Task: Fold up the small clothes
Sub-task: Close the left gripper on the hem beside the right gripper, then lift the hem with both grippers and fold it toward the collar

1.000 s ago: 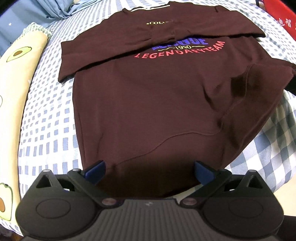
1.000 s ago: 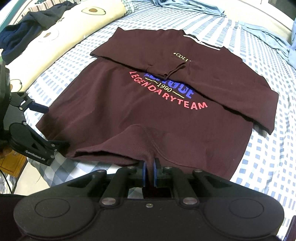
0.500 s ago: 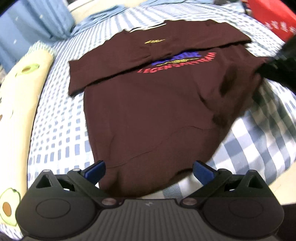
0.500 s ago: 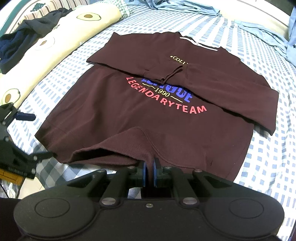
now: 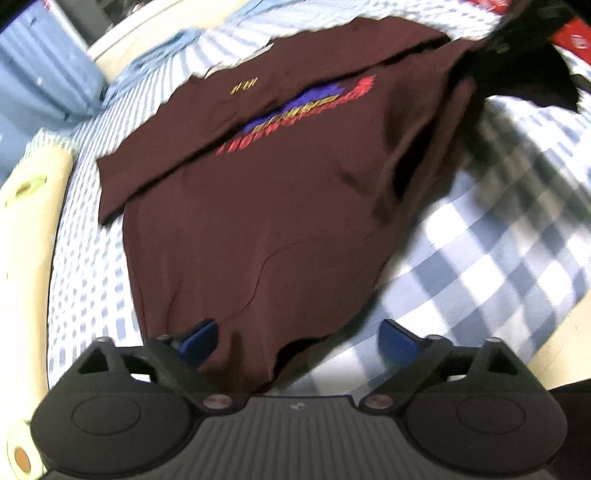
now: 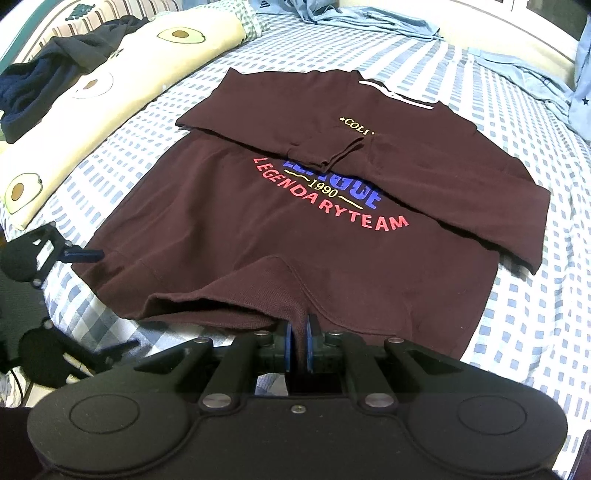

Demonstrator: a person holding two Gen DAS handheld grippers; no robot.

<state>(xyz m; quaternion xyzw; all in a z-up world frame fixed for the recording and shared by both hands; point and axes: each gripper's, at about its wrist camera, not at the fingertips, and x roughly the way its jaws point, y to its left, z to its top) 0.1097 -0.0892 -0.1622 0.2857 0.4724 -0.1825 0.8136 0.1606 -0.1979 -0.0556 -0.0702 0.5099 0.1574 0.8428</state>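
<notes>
On bed: dark maroon cotton sweatshirt (image 6: 295, 236), sleeves folded over
Right hand-held gripper (image 6: 299, 349): pinching hem
Left hand-held gripper (image 5: 295, 341): wide, closing around hem corner, not gripping

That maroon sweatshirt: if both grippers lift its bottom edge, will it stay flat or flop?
Probably flop: the sweatshirt already tents and sags where the right gripper pinches its hem. The knit looks thick, so likely weighty. The left gripper is closing, hem between its jaws.

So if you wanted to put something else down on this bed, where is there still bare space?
Bare checked sheet lies beside the maroon sweatshirt, and a narrower strip runs between it and the avocado pillow. The head of the bed is crowded with blue clothes; dark clothes sit on the pillow.
</notes>
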